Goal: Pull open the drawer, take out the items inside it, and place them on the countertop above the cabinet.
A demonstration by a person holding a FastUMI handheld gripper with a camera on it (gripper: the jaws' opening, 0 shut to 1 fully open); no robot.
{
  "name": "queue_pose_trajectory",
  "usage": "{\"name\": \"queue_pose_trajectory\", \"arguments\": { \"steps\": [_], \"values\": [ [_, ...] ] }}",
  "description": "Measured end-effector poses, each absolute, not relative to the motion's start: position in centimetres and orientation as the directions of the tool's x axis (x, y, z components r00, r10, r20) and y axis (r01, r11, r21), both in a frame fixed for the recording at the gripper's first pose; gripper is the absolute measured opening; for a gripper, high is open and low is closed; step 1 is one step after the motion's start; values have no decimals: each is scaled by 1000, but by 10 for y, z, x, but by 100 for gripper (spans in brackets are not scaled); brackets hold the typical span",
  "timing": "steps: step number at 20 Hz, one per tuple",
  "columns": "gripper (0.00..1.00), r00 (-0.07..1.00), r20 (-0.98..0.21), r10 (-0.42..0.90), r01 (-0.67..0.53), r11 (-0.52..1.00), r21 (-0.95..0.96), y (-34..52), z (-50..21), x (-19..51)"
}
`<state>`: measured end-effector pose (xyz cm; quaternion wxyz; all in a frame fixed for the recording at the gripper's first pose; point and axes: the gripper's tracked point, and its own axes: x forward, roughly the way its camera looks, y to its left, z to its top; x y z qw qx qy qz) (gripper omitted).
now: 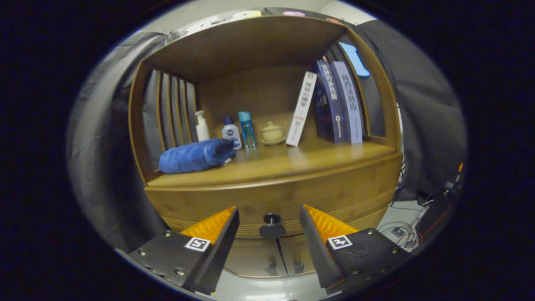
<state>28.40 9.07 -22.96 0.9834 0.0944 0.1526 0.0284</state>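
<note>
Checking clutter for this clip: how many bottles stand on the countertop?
3, in a row behind the blue towel: white pump bottle, white blue-capped bottle, clear blue bottle. The towel may hide more. Hand-held gripper open.

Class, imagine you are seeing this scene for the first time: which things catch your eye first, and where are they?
The open gripper stands out first, with the closed drawer's round black knob in the gap between its fingers. Above the drawer, a rolled blue towel lies on the countertop. Behind it stand small bottles, and farther right, leaning books.
</note>
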Motion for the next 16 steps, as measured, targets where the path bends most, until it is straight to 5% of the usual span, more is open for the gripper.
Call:
{"name": "queue_pose_trajectory", "arguments": {
  "steps": [6,10,16],
  "values": [
    [80,926,-357,121,-51,978,201,103,-264,309],
    [51,917,-385,100,-26,981,193,103,-274,310],
    [39,915,-391,95,-19,981,193,105,-274,311]
  ]
}}
